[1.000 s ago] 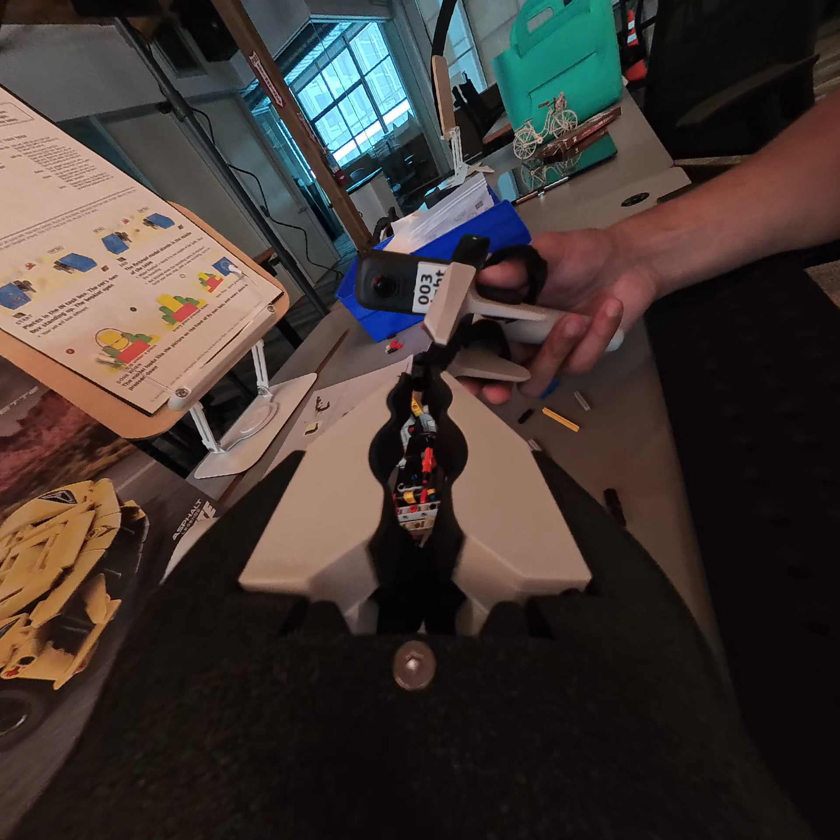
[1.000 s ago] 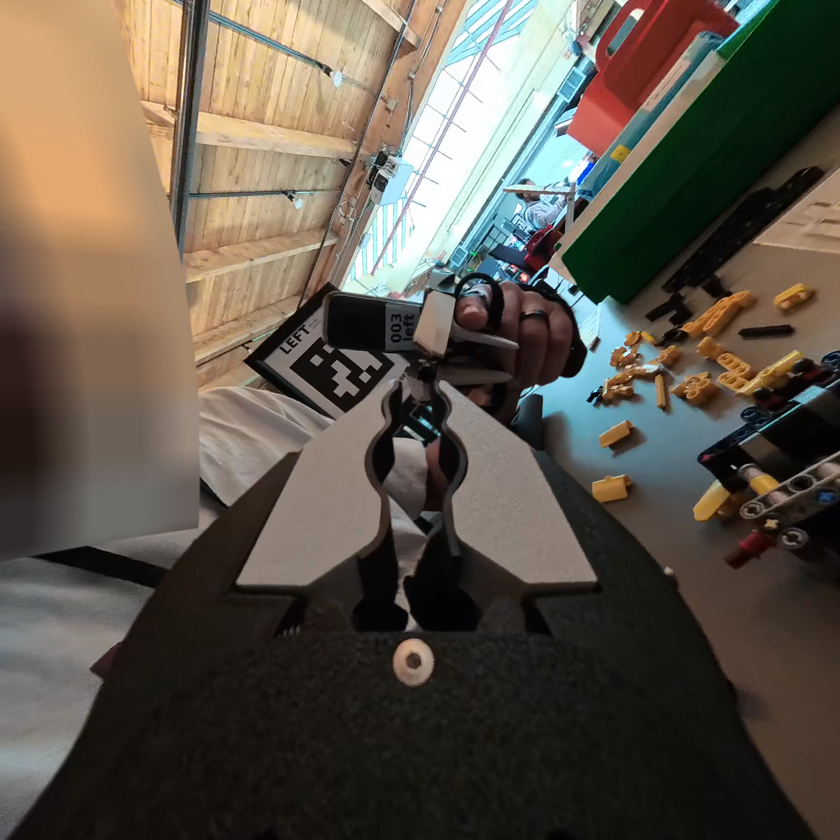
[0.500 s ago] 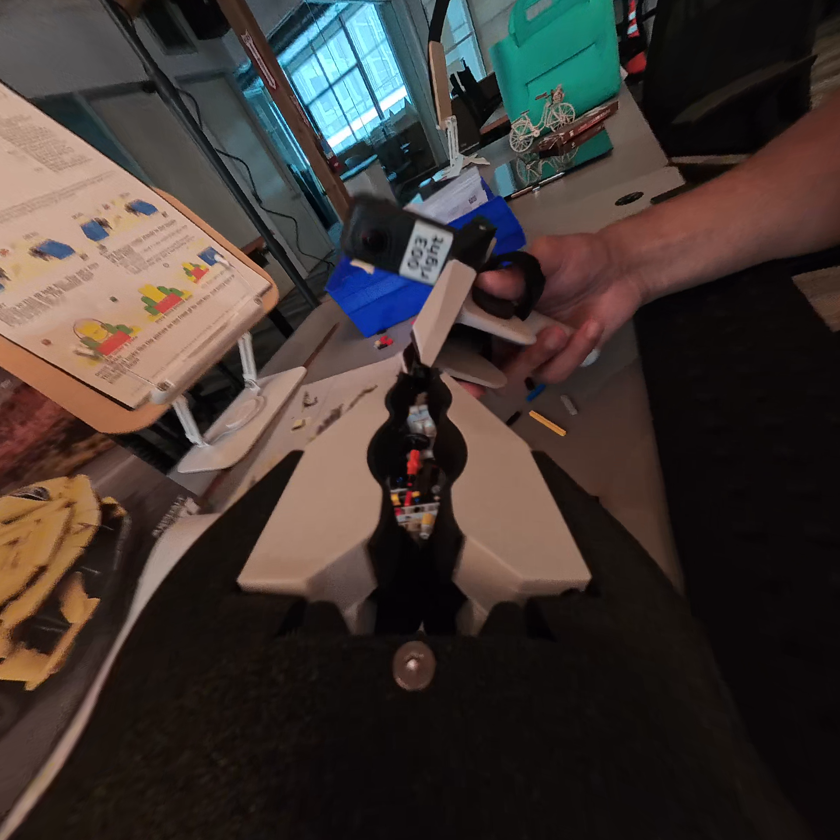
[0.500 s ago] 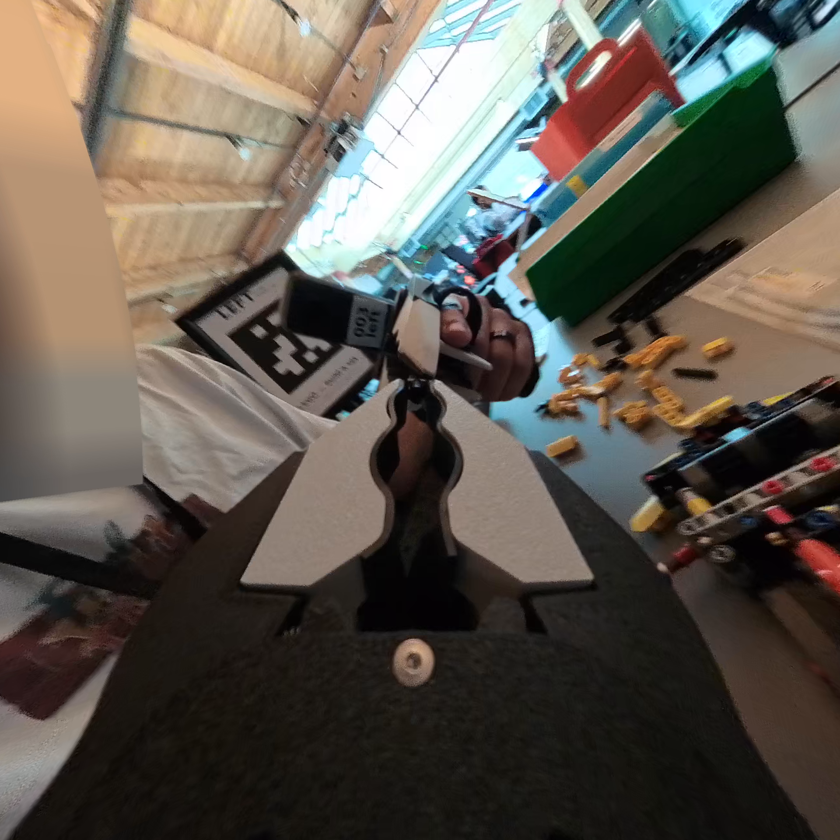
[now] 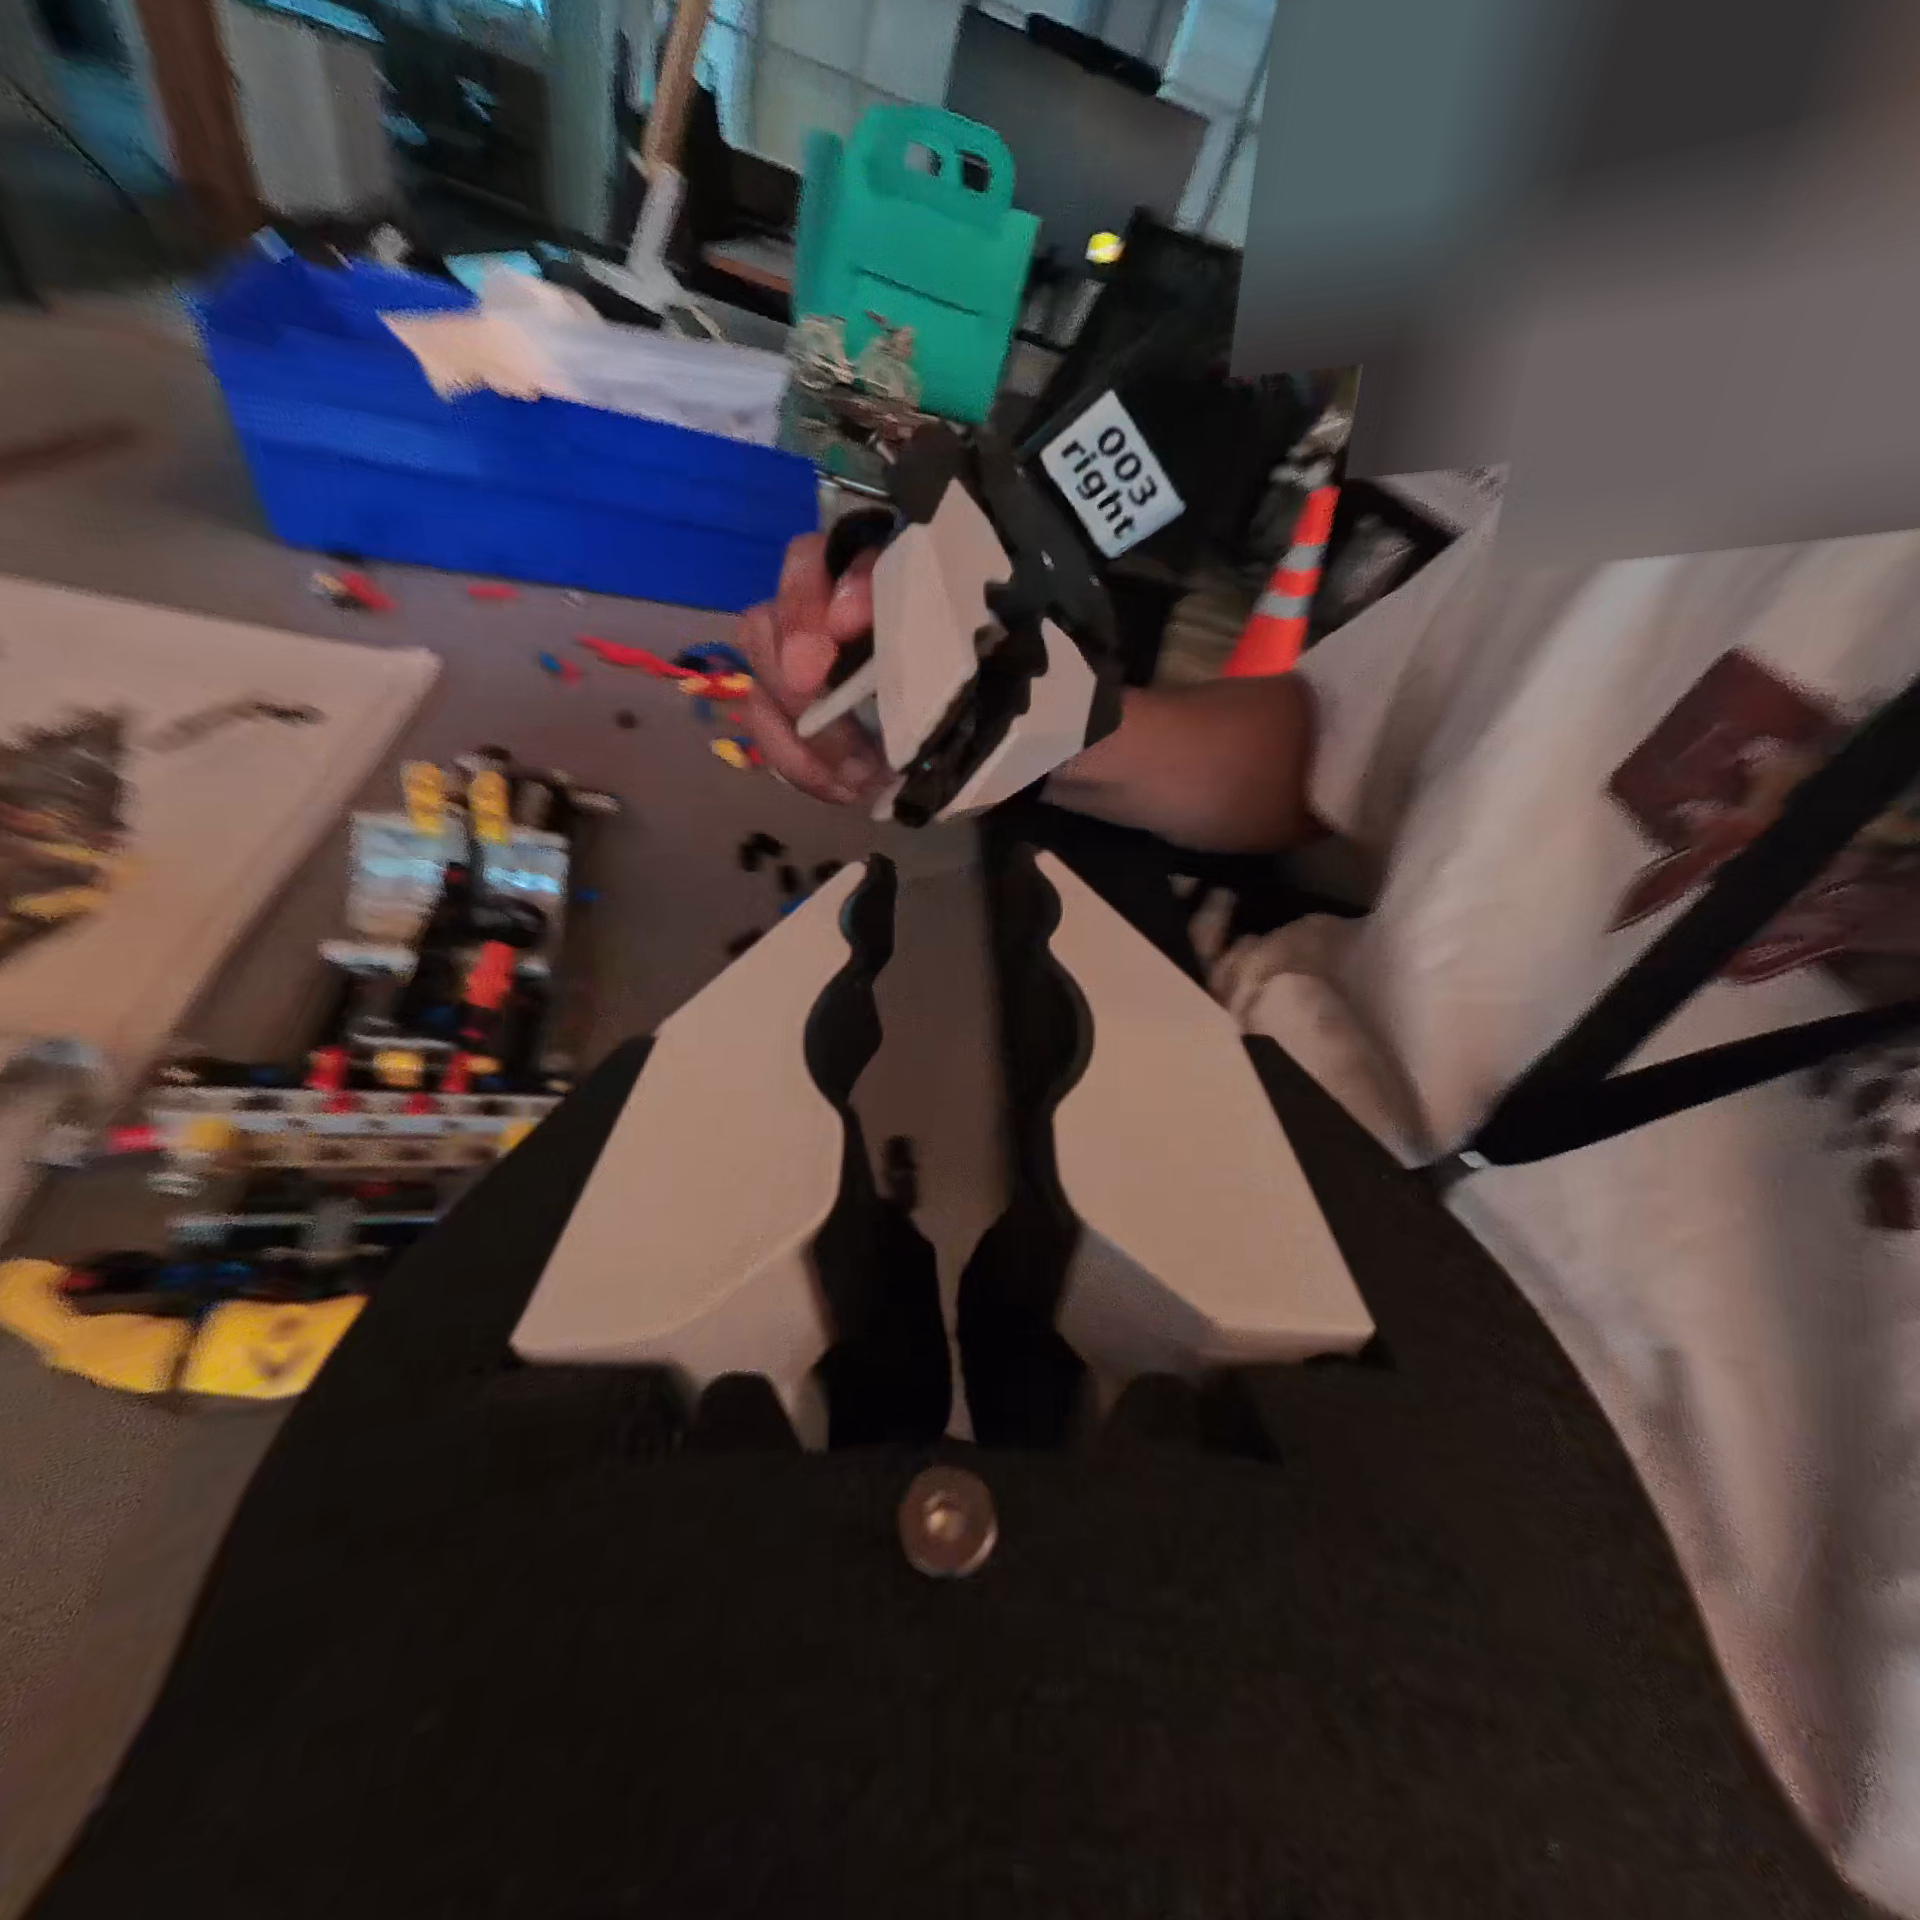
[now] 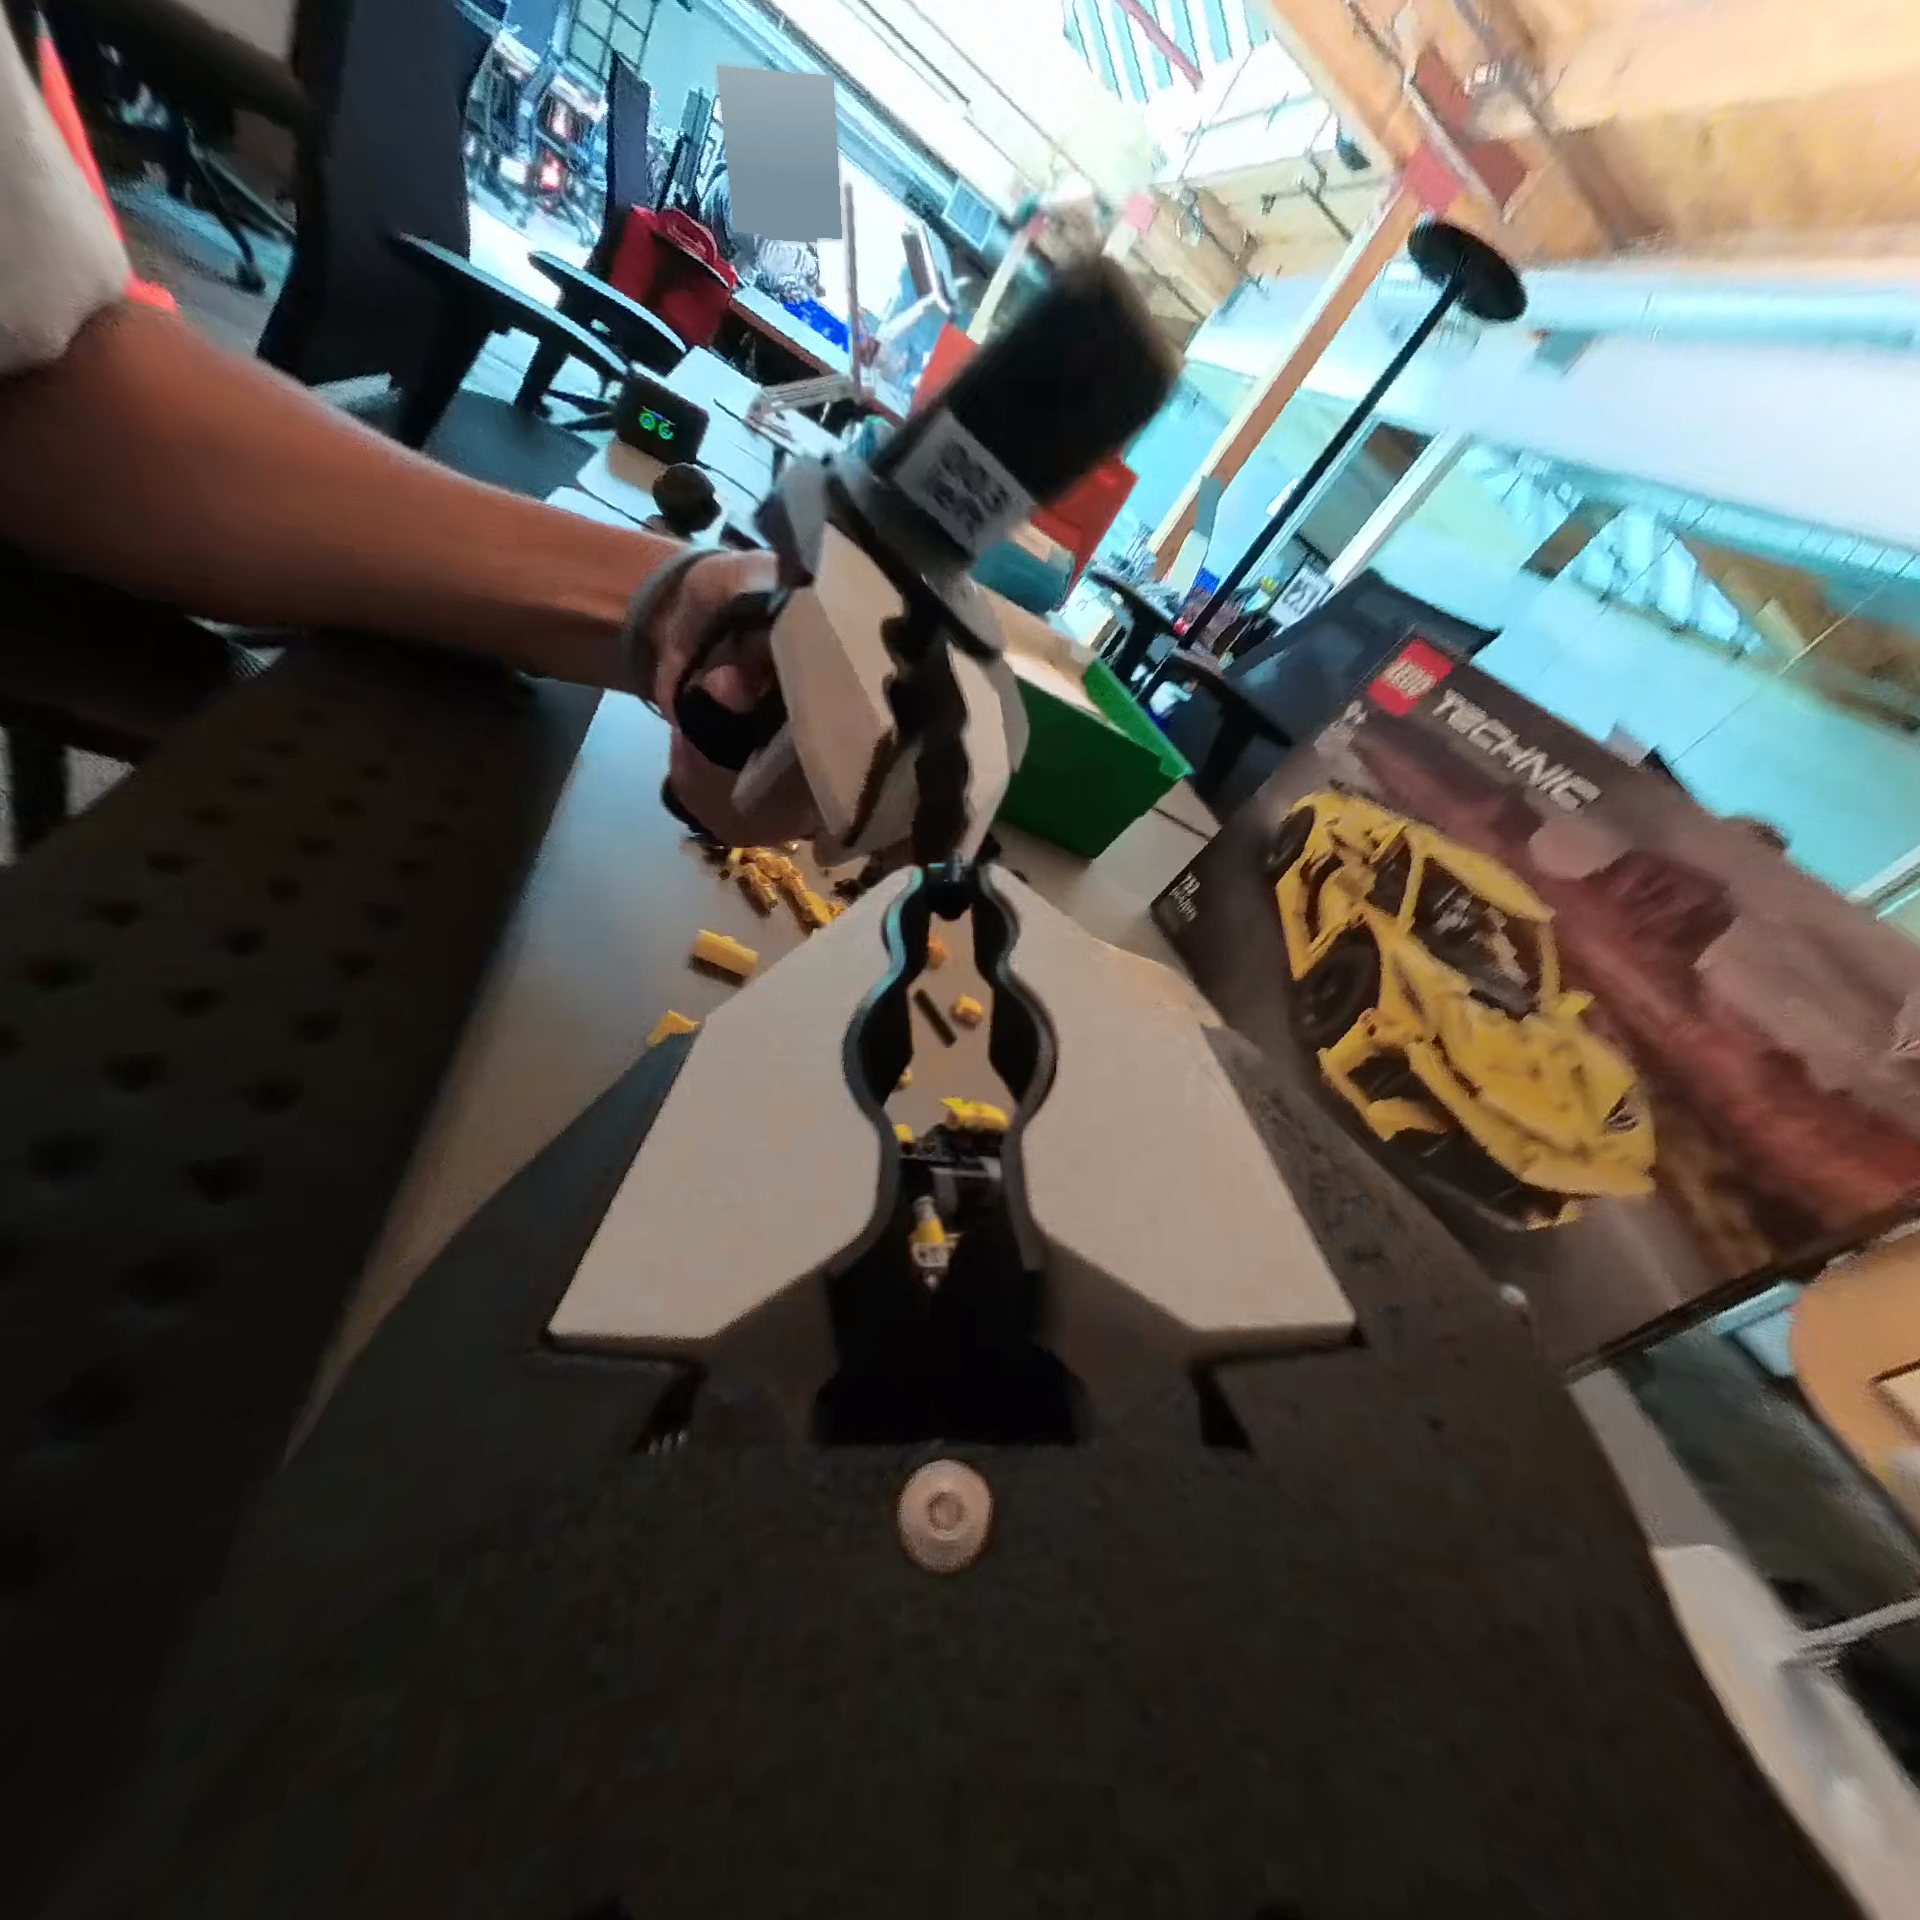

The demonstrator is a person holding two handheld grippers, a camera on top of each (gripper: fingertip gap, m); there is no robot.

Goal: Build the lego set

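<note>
My left gripper (image 5: 953, 860) is open, with nothing between its fingers. My right gripper (image 6: 948, 883) is shut on a small black lego piece (image 6: 945, 898) at its tips. The two grippers meet tip to tip above the table. The right gripper (image 5: 920, 805) shows just beyond the left one's tips in the left wrist view. The left gripper (image 6: 940, 836) shows likewise in the right wrist view. The partly built black, yellow and red lego model (image 5: 436, 997) lies on the table to the left. A part of it (image 6: 951, 1153) shows through the right fingers' gap.
Loose yellow pieces (image 6: 769, 883) lie on the table. The lego box with a yellow car (image 6: 1455, 987) stands at the right, a green bin (image 6: 1091, 769) behind it. A blue bin (image 5: 499, 468), a teal bag (image 5: 914, 281) and a paper sheet (image 5: 156, 810) are farther left. Less than 4 cm separates the two grippers' tips.
Both views have swung round sharply. My left gripper, shut before, has opened. The right gripper stays shut at its tips. The model has gone from between the left fingers to the left side.
</note>
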